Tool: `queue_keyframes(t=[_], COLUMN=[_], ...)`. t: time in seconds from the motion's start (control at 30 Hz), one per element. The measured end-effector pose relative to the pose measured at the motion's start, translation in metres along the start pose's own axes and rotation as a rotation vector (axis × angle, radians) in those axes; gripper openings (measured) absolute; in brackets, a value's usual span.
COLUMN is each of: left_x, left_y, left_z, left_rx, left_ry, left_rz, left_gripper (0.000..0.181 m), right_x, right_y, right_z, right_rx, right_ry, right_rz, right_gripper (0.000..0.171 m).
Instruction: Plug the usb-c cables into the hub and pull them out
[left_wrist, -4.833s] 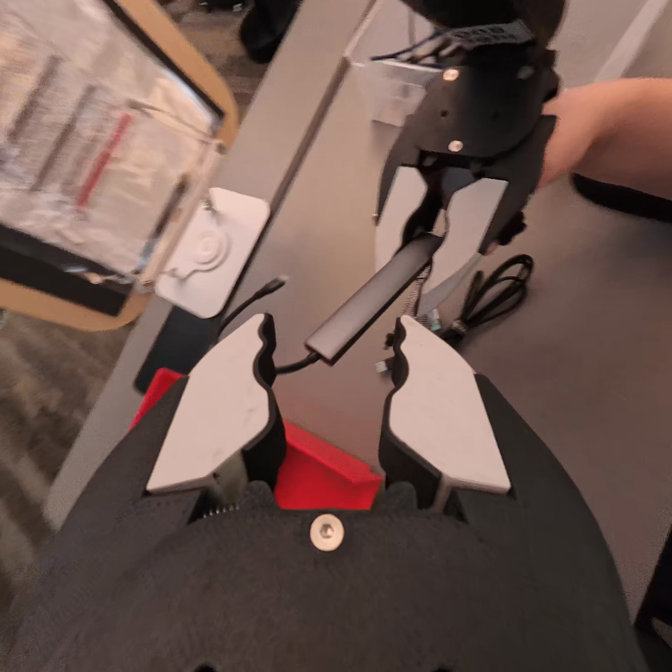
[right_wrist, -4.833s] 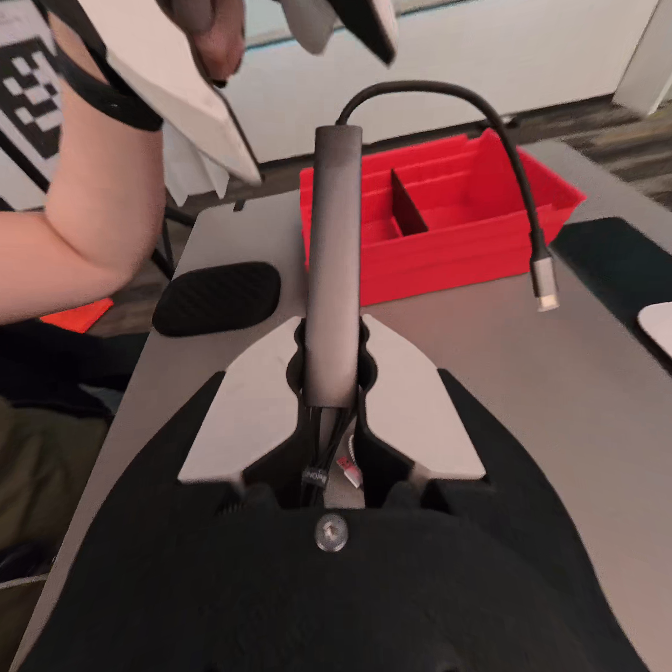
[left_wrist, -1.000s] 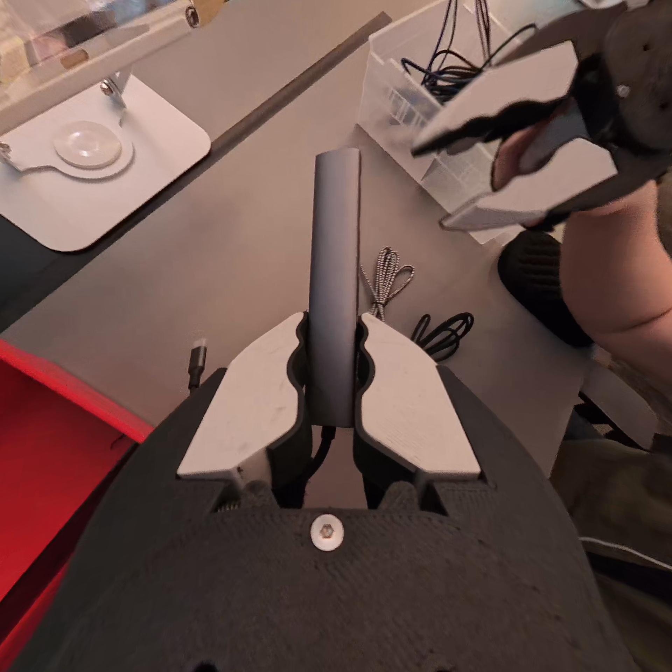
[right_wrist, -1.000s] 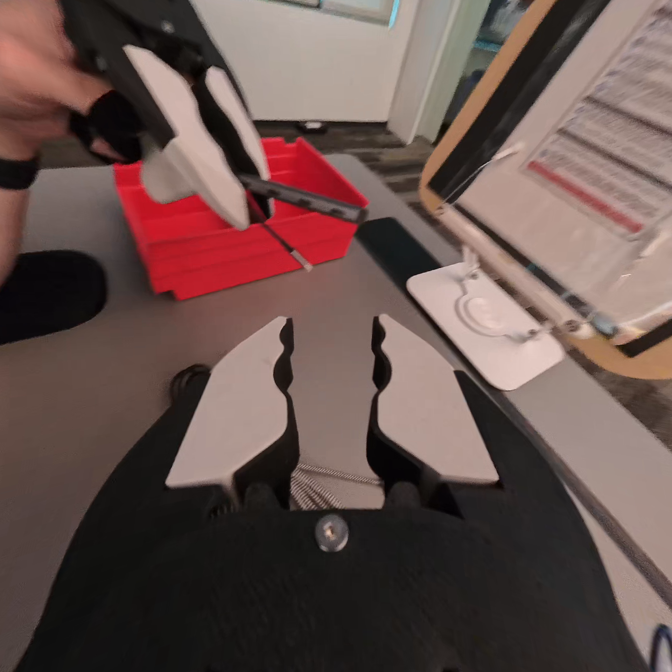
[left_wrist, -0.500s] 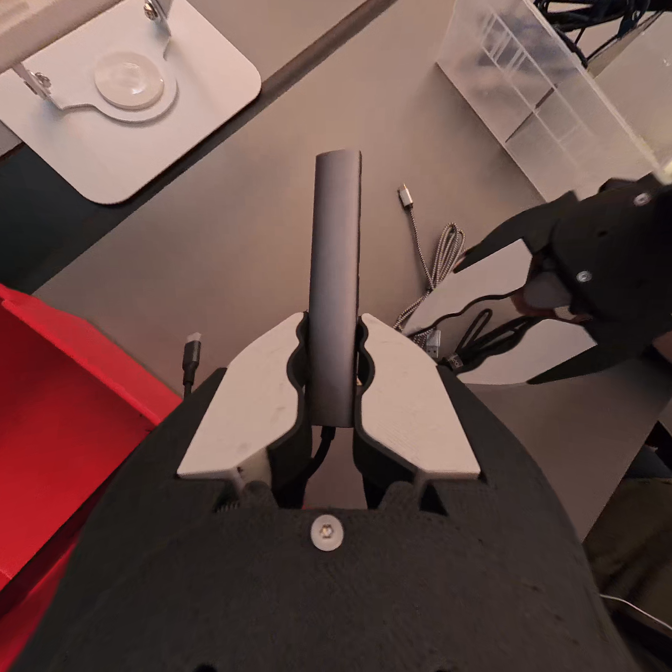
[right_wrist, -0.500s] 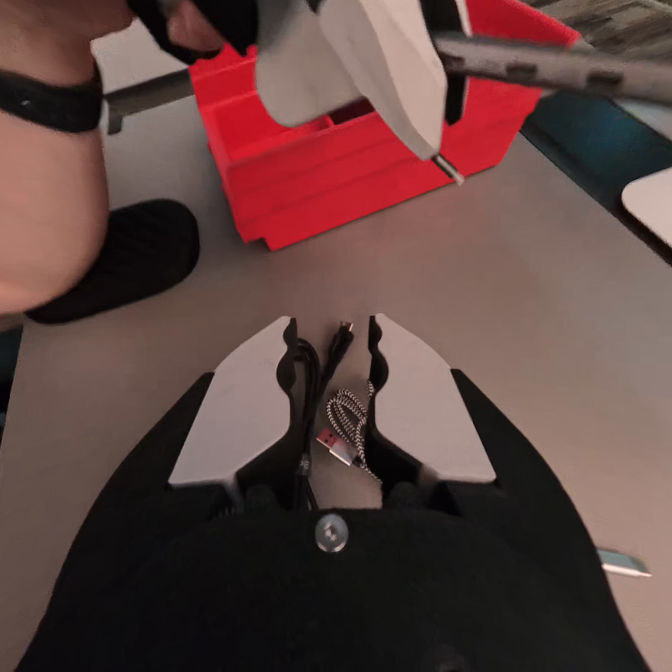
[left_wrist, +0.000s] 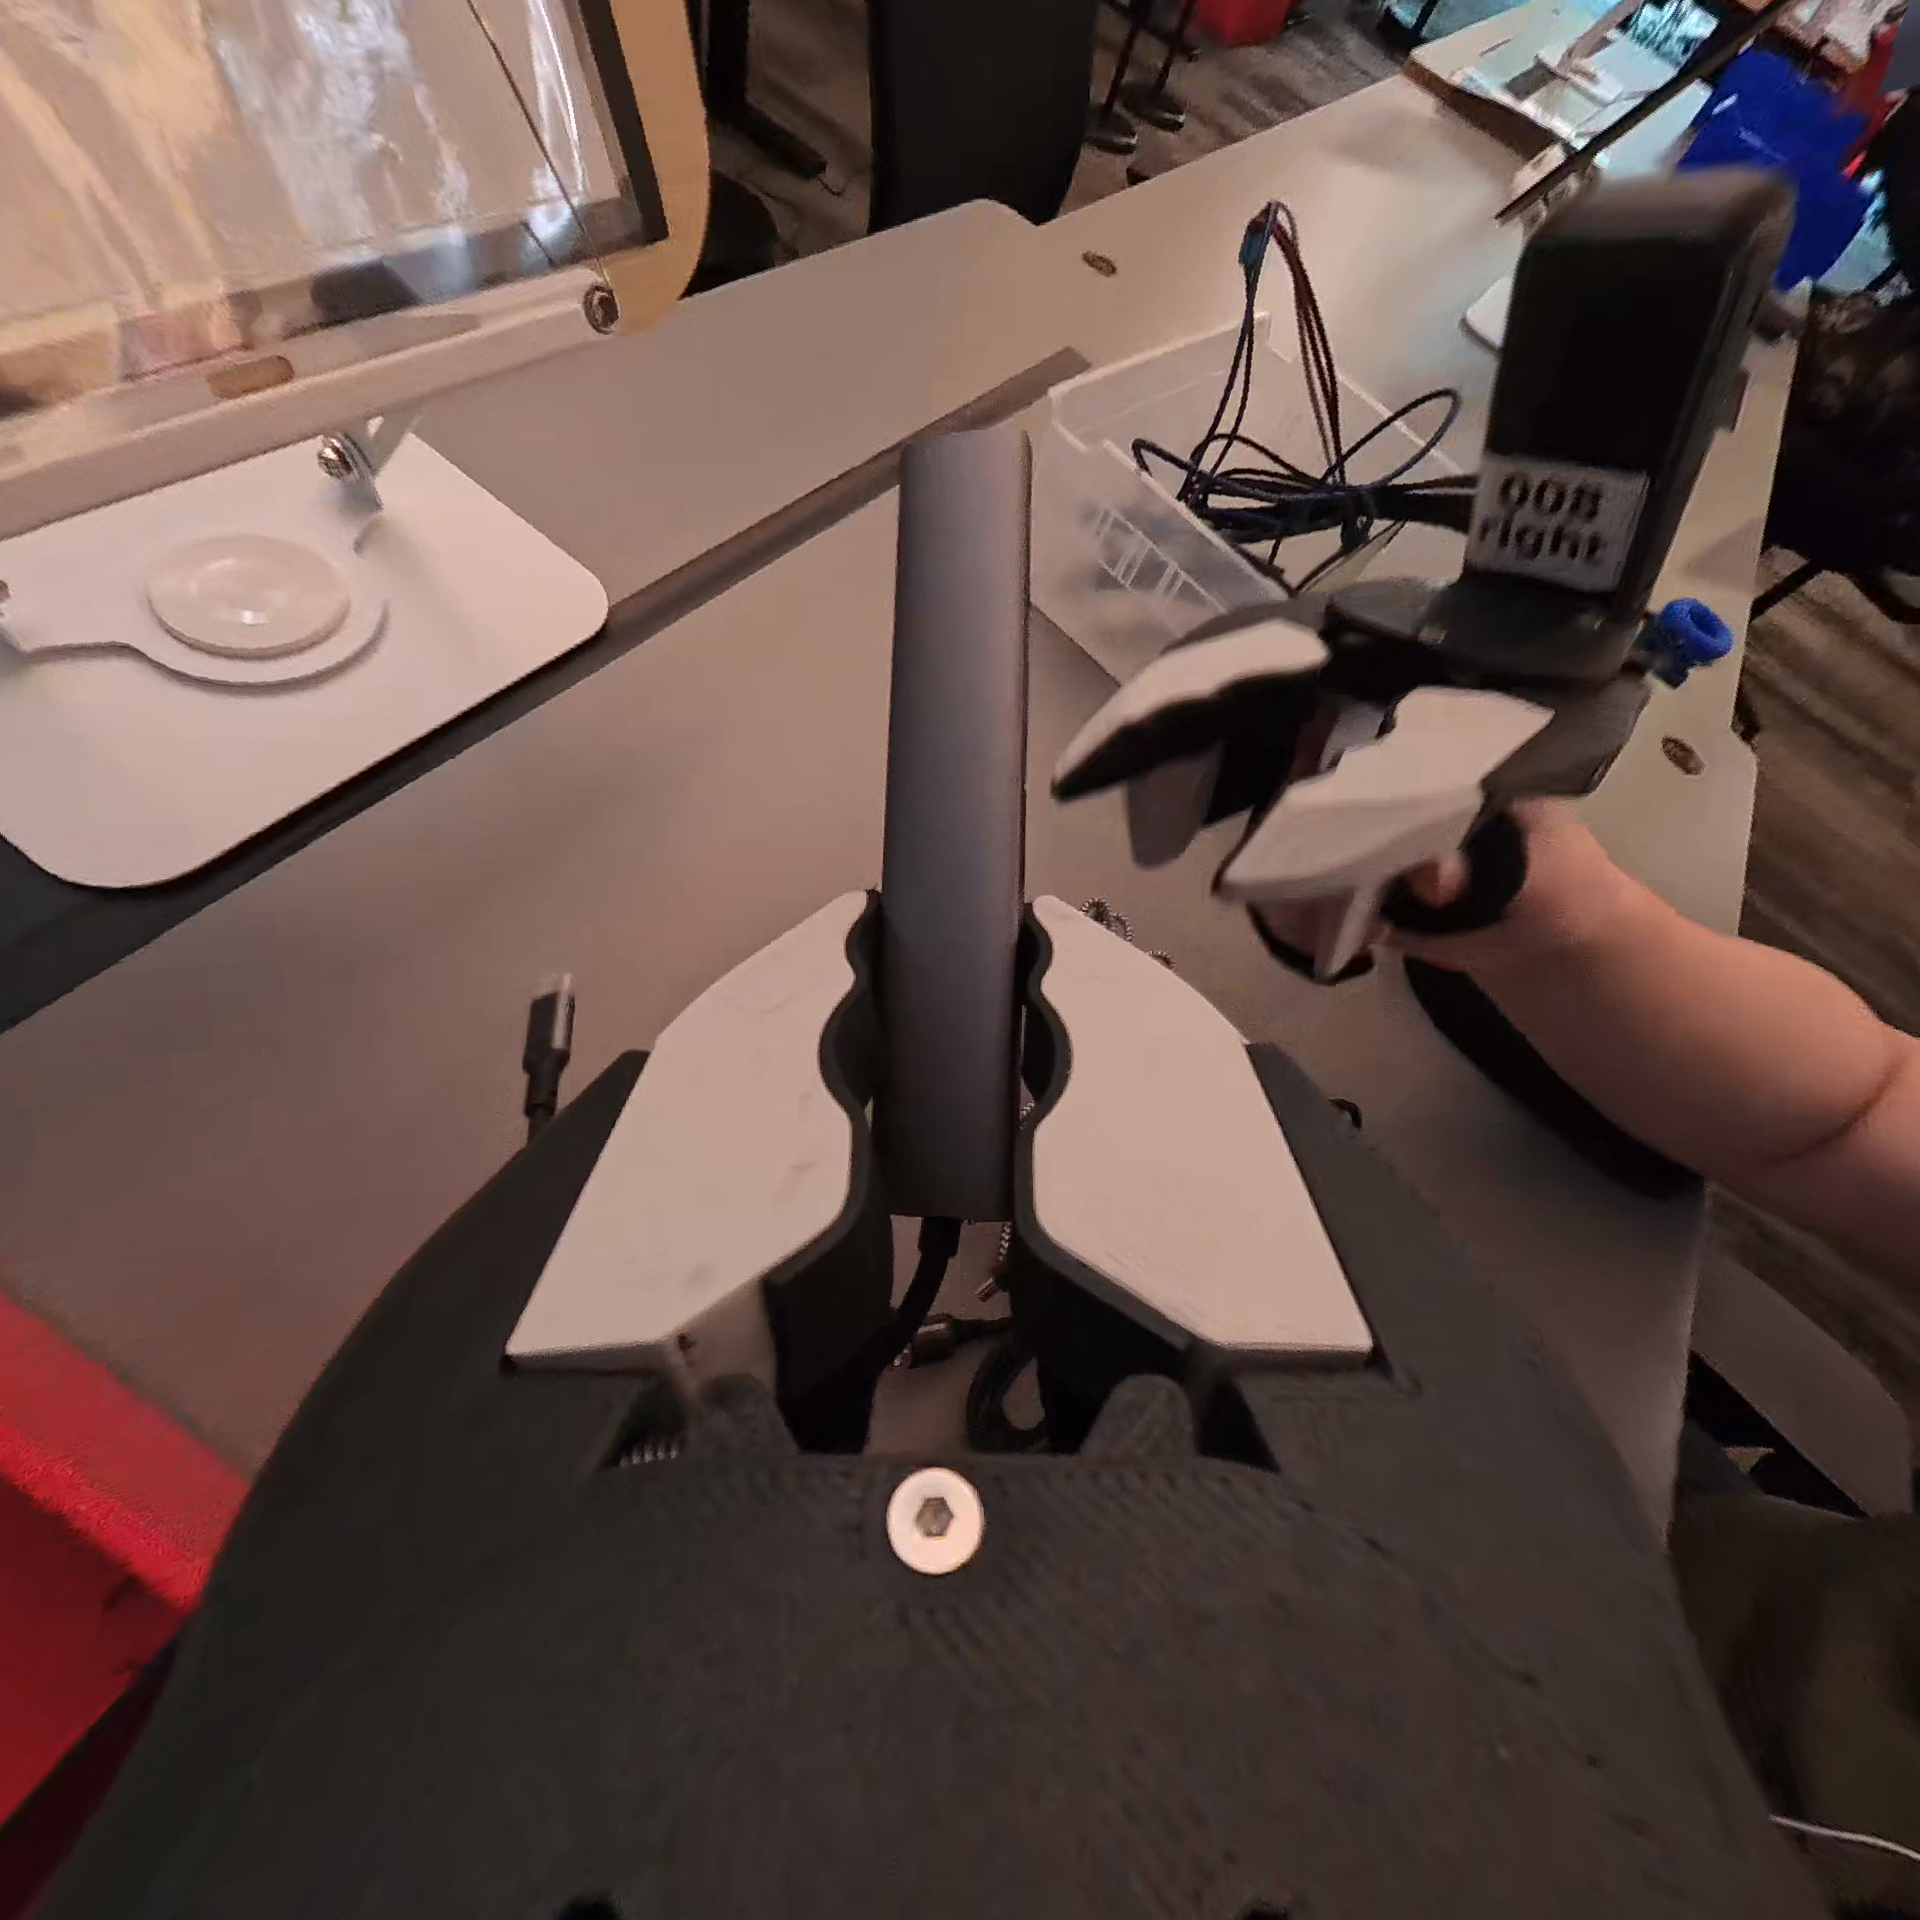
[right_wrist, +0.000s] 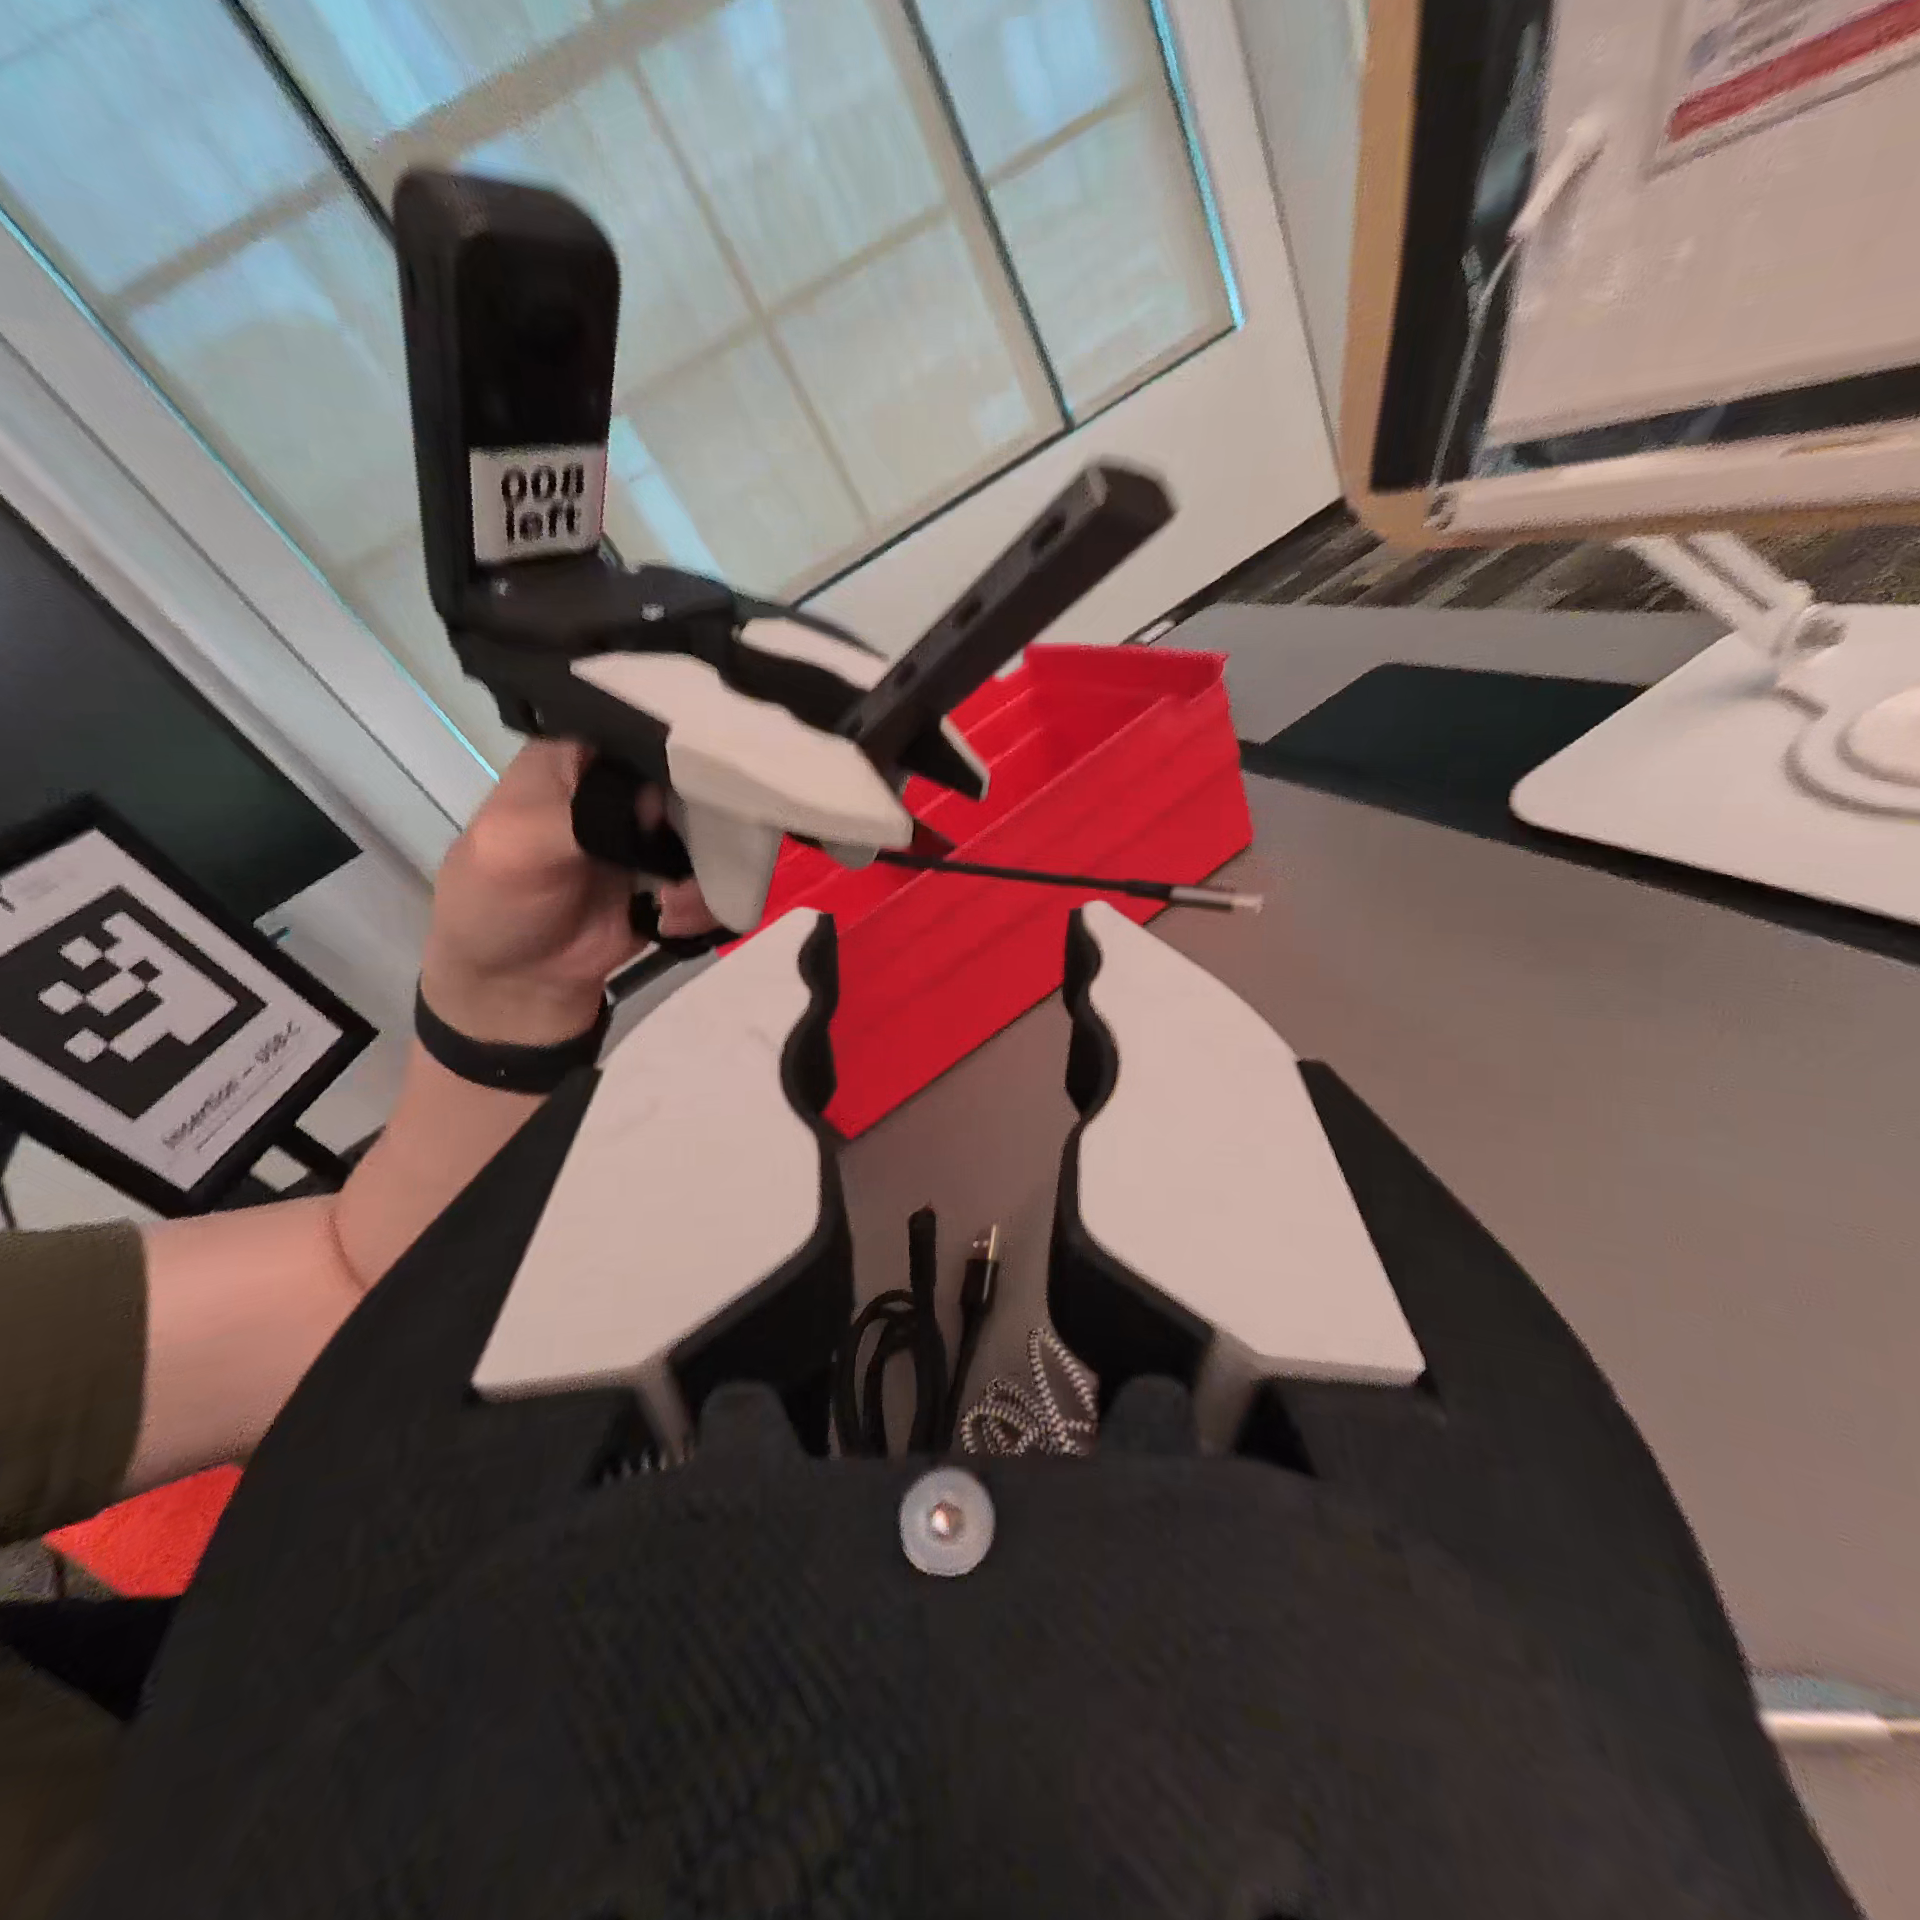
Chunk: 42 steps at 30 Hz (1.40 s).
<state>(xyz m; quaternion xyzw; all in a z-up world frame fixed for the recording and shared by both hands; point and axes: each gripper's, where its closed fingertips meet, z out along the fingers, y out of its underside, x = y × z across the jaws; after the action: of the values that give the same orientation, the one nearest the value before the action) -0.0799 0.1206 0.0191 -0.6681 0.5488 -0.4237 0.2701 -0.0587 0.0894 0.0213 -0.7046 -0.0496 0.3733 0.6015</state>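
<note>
My left gripper (left_wrist: 951, 935) is shut on the dark grey hub (left_wrist: 956, 748), which sticks out forward between the fingers. The hub's own short cable ends in a plug (left_wrist: 548, 1023) hanging at the left. My right gripper (right_wrist: 945, 956) is open and empty, held above the table. Below it lie a coiled black cable (right_wrist: 904, 1309) and a braided black-and-white cable (right_wrist: 1029, 1392). In the right wrist view the left gripper (right_wrist: 914, 790) holds the hub (right_wrist: 997, 623) tilted upward, its plug (right_wrist: 1216, 899) dangling. The right gripper (left_wrist: 1247, 790) shows to the right of the hub.
A red divided bin (right_wrist: 1091, 810) stands behind the left gripper. A clear bin (left_wrist: 1195, 499) with thin wires is at the back right. A white stand base (left_wrist: 260, 644) carries a framed board (right_wrist: 1662, 260). A black pad (left_wrist: 1538, 1070) lies under the person's forearm. One gripper's finger ends stand about 5 centimeters off the other's.
My right gripper has lifted off the cables on the table, still open and empty. My left gripper keeps the hub and has tilted up, so the far side of the table shows.
</note>
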Motion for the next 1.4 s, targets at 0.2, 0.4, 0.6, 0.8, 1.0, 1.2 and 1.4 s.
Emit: queue_keyframes(t=[0.2, 0.4, 0.6, 0.8, 1.0, 1.2, 1.4], left_x=[0.016, 0.011, -0.025, -0.019, -0.013, -0.008, -0.005], left_y=[0.002, 0.013, 0.012, 0.011, 0.014, 0.012, 0.01], left_z=[0.004, 0.002, -0.025, -0.028, -0.021, -0.022, -0.026], left_rx=[-0.027, -0.144, -0.177, -0.176, -0.204, -0.199, -0.185], left_ry=[0.02, -0.151, -0.371, -0.342, -0.351, -0.346, -0.329], left_rz=[0.068, 0.215, 0.242, 0.246, 0.291, 0.301, 0.292], left_gripper=[0.022, 0.022, 0.022, 0.022, 0.022, 0.022, 0.022], right_x=[0.0, -0.006, 0.03, 0.111, 0.128, 0.128, 0.125], right_y=[-0.026, -0.024, 0.022, 0.072, 0.119, 0.139, 0.139], right_z=[-0.016, -0.014, -0.023, -0.079, -0.074, -0.078, -0.085], right_rx=[0.098, 0.076, -0.349, -0.711, -0.87, -1.026, -1.204], right_ry=[-0.077, -0.179, 0.187, 0.703, 0.793, 0.792, 0.674], right_rz=[0.129, 0.238, -0.15, -0.033, 0.01, -0.053, -0.319], right_gripper=[0.043, 0.042, 0.022, 0.009, 0.037, 0.023, 0.01])
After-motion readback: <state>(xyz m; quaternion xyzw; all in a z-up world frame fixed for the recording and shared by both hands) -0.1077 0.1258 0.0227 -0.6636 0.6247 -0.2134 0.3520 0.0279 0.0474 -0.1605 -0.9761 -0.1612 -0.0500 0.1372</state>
